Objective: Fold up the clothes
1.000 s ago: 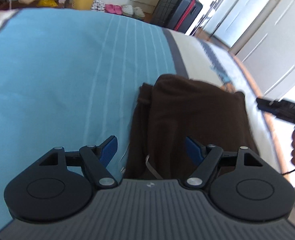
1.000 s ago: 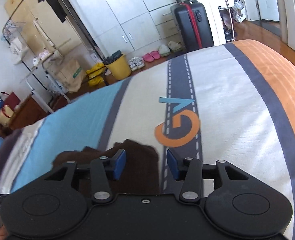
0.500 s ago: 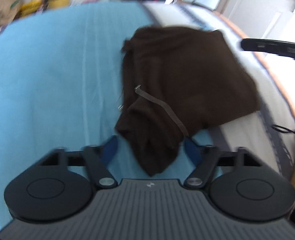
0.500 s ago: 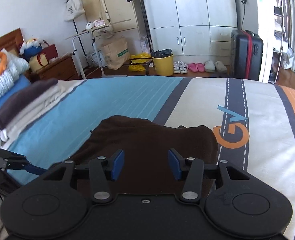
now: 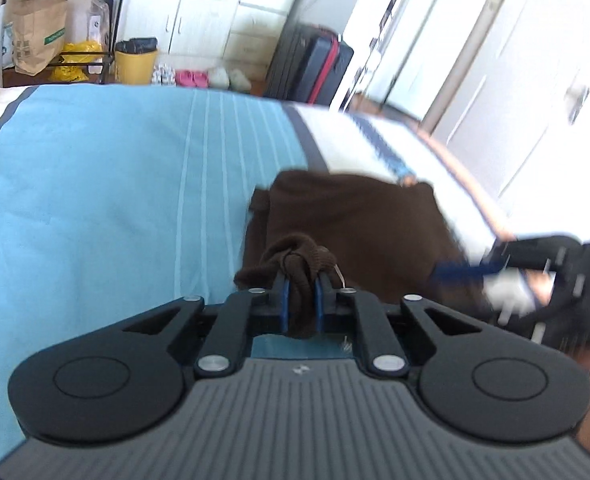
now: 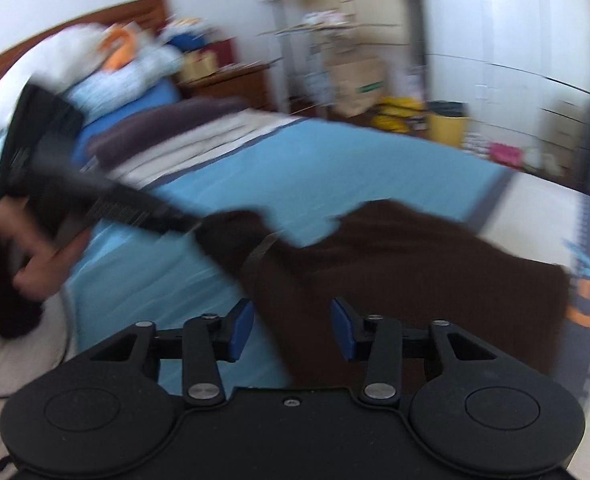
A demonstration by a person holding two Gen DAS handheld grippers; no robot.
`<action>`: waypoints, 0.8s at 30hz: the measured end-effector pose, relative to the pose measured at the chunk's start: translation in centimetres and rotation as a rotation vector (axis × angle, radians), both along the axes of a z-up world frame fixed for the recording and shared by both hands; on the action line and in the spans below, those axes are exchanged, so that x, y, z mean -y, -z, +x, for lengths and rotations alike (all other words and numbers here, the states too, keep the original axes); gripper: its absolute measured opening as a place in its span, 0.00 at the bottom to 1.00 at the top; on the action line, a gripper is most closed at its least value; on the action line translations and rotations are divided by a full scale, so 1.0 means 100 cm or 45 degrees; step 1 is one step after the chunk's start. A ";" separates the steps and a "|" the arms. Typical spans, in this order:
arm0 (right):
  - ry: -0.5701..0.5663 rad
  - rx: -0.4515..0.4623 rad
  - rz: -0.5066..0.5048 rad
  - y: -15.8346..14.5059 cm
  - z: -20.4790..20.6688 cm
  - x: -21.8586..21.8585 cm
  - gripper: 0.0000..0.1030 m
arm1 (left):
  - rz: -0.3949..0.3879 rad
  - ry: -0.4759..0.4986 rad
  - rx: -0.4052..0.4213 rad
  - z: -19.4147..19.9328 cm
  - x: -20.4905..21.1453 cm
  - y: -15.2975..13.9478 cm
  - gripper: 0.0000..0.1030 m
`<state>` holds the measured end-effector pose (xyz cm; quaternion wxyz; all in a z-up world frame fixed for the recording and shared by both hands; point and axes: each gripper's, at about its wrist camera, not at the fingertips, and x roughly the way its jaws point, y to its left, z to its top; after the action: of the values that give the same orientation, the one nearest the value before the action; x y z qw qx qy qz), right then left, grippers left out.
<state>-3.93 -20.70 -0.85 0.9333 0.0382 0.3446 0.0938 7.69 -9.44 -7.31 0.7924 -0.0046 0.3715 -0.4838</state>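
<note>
Left gripper [image 5: 301, 304] just closed, clenching brown garment [image 5: 359, 216] corner; right gripper [image 6: 292, 328] released above it.

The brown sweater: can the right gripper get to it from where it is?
Probably yes. The right gripper hangs open just over the brown sweater, nothing between. The left gripper, whose jaws have just been closing, pinches another corner, off to the side.

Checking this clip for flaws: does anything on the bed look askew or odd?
Only the brown garment: it lies rumpled, not flat, with one corner bunched into a wad in the left tool, and a loose strap trailing across it. No damage shows.
</note>
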 end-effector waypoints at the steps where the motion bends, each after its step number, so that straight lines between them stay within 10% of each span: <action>1: -0.024 -0.004 -0.002 0.002 0.004 -0.009 0.46 | -0.008 -0.003 -0.002 0.000 0.000 -0.001 0.10; 7: 0.025 -0.032 0.092 0.023 0.033 -0.031 0.45 | -0.023 0.004 -0.001 -0.002 0.007 -0.002 0.08; 10: 0.132 -0.043 0.206 0.034 0.041 -0.024 0.02 | -0.033 -0.018 0.007 0.000 0.003 -0.003 0.06; 20: 0.236 -0.020 0.399 0.025 0.020 -0.001 0.02 | 0.030 -0.159 -0.060 0.021 -0.014 0.008 0.06; 24: 0.190 -0.025 0.389 0.024 0.022 -0.007 0.03 | -0.098 -0.168 -0.090 0.022 -0.022 0.001 0.06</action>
<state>-1.72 -20.02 -3.26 0.9176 0.2060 0.3316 0.0751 9.89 -7.27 -7.45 0.8082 -0.0765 0.3793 -0.4439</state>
